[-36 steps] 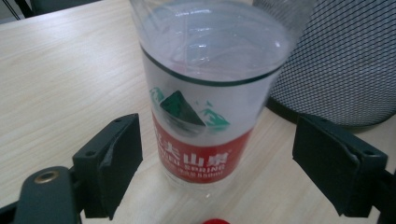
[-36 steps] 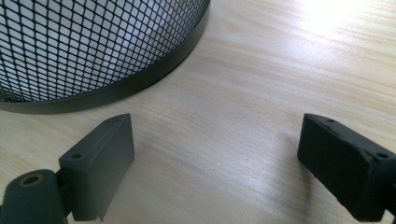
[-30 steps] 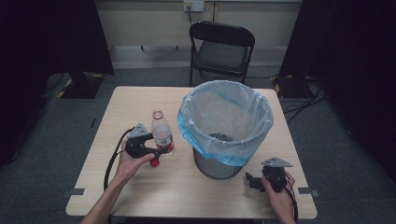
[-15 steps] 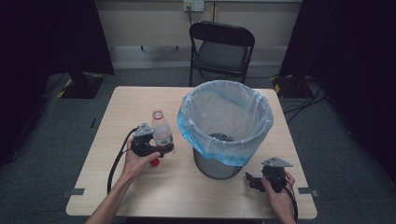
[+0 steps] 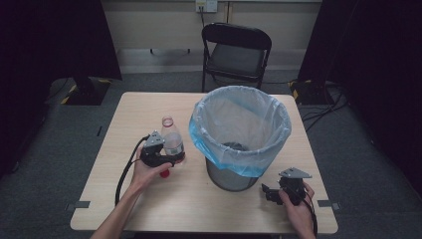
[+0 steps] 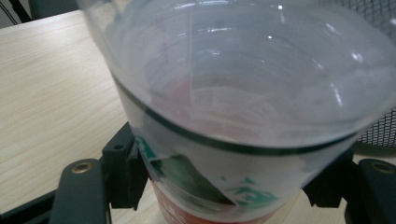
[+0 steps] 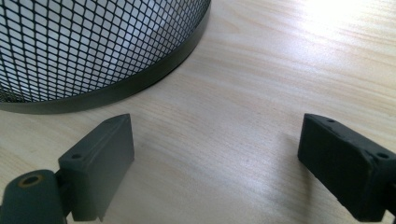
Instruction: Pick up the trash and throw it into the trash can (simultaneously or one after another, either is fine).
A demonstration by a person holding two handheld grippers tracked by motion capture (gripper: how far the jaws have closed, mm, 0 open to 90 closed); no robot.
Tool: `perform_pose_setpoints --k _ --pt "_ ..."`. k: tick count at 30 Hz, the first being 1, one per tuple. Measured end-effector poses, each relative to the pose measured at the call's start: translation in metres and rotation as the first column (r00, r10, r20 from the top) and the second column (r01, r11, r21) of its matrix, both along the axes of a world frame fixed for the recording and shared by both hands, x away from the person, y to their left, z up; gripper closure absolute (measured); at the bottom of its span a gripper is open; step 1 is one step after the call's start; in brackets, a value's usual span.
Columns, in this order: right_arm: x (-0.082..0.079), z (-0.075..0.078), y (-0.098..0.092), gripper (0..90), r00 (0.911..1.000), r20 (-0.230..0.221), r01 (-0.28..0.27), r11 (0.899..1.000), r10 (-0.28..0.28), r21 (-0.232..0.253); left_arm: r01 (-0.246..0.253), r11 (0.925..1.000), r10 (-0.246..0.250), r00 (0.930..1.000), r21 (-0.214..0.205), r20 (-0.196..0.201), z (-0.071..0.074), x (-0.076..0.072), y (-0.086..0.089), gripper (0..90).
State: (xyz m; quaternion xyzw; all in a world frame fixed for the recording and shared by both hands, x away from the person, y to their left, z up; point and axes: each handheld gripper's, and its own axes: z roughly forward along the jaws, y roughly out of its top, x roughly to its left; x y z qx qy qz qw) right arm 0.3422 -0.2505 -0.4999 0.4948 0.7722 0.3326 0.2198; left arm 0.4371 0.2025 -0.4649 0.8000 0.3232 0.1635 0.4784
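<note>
From above we see our left gripper point(image 5: 166, 158) just closed onto the clear bottle point(image 5: 171, 141), bin point(image 5: 239, 134) beside it, left gripper view, bottle point(image 6: 243, 102) pressed between both jaws, right gripper view, our jaws wide apart, nothing between them, over bare table point(image 7: 261, 84).

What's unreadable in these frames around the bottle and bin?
- Bottle label text: left gripper view, too close and blurred.
- Bottle base: same view, cut off by the bottom edge.
- Whether the left tool presses the bottle: high view, too small.
- Dark item inside the bin: high view, too dim to identify.
- Bin rim: right gripper view, cut off by the top edge.
</note>
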Motion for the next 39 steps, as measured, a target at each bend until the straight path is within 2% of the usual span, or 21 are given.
perform_pose_setpoints --k 5,8,11,25,28,30,39 --pt "0.0 0.0 0.0 10.0 1.0 0.0 0.0 1.0 0.0 0.0 -0.009 0.9994 0.009 0.9999 -0.032 -0.011 0.0 0.001 0.002 29.7" --pt "0.0 0.0 0.0 10.1 1.0 0.0 0.0 1.0 0.0 0.0 -0.013 0.9974 0.011 0.9996 -0.071 -0.025 0.002 0.002 0.005 29.7" --pt "0.0 0.0 0.0 10.0 1.0 0.0 0.0 1.0 0.0 0.0 -0.01 0.9965 0.008 0.9997 -0.083 -0.025 0.003 0.001 0.007 29.8" --pt "0.0 0.0 0.0 10.0 1.0 0.0 0.0 1.0 0.0 0.0 -0.01 0.9851 0.003 0.9993 -0.172 -0.038 0.019 -0.002 0.018 30.0" --pt "0.0 0.0 0.0 10.1 1.0 0.0 0.0 1.0 0.0 0.0 0.004 0.9796 -0.007 0.9998 -0.201 -0.018 0.026 -0.004 0.02 30.0" --pt "0.0 0.0 0.0 10.0 1.0 0.0 0.0 1.0 0.0 0.0 0.008 0.9799 -0.009 0.9999 -0.199 -0.006 0.029 -0.005 0.02 30.0" --pt "0.0 0.0 0.0 10.1 1.0 0.0 0.0 1.0 0.0 0.0 0.009 0.9686 -0.009 1.0 -0.248 0.003 0.046 -0.009 0.024 30.0"
